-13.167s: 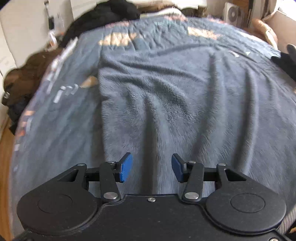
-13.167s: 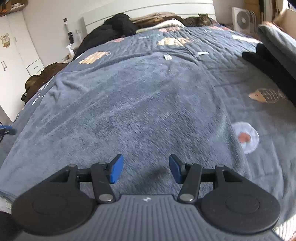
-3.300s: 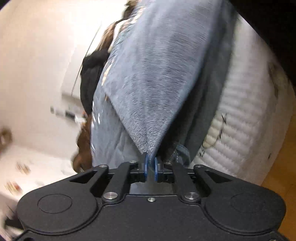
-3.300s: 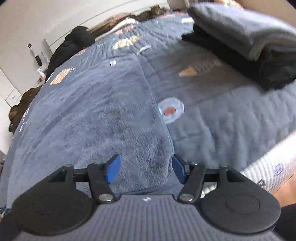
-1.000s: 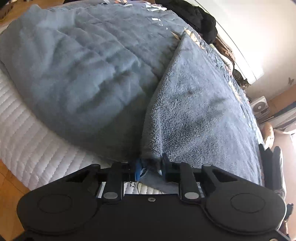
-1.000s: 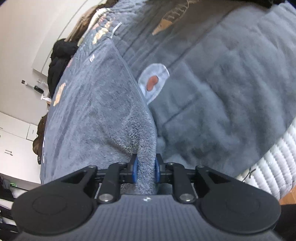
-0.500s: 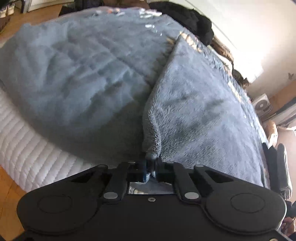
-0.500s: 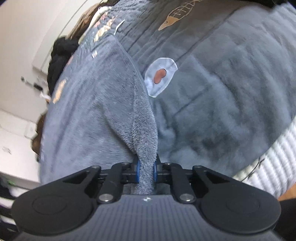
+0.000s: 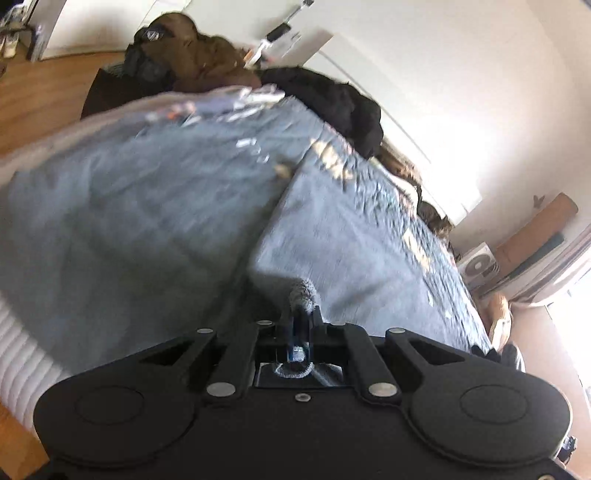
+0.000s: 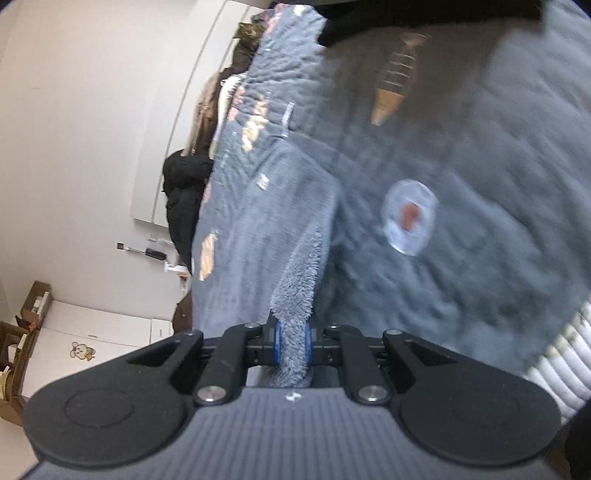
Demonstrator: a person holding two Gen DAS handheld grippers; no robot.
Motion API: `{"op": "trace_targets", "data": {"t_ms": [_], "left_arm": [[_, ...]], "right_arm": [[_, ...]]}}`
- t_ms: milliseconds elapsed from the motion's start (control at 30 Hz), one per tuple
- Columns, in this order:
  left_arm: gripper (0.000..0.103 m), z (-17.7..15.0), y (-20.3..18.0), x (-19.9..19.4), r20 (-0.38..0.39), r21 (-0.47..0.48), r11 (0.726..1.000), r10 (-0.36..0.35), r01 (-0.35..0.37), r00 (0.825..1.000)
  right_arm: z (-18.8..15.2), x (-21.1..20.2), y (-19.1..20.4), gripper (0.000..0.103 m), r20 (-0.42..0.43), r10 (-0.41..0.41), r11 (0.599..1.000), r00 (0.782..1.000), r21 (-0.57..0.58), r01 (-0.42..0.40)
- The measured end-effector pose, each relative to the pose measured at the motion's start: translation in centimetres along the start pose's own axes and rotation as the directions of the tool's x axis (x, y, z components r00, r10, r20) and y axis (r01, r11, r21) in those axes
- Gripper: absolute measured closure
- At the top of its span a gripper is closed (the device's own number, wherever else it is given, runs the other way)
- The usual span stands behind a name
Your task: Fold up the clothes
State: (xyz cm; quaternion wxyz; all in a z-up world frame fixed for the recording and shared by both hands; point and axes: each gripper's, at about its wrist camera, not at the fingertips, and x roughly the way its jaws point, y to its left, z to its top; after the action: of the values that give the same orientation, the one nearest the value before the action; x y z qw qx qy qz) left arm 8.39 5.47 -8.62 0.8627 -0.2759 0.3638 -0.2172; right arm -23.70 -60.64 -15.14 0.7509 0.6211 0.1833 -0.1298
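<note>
A fluffy grey-blue fleece garment [image 9: 354,236] lies spread over the bed, and its near edge is lifted at both corners. My left gripper [image 9: 300,325] is shut on one near corner, whose fuzzy tip [image 9: 303,292] sticks up between the blue pads. My right gripper [image 10: 293,341] is shut on the other near corner of the fleece garment [image 10: 295,280], which rises in a ridge from the bed into the pads. Both views are tilted and blurred.
A grey quilted bedspread [image 10: 461,184] with printed patches covers the bed, with white mattress side [image 9: 22,354] below it. Black clothing [image 9: 332,99] and a brown jacket [image 9: 207,62] sit at the head end. Dark folded clothes [image 10: 406,14] lie at the far right. Wooden floor [image 9: 33,88] on the left.
Both grippers have risen and tilted with the fleece corners pinched in them. The near edge has lifted further off the bed. The views now show more of the walls.
</note>
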Motion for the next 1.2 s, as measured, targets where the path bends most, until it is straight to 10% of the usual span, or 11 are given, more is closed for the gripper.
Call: {"op": "trace_targets", "data": {"t_ms": [1200], "left_arm": [[0.096,23.4,-9.9,36.6,0.114,0.222,0.958,0.160,-0.182,0.981]], "right_arm": [[24.7,36.8,16.9,0.092,0.060,-0.142,0.962,0.988,-0.227,0.152]]}}
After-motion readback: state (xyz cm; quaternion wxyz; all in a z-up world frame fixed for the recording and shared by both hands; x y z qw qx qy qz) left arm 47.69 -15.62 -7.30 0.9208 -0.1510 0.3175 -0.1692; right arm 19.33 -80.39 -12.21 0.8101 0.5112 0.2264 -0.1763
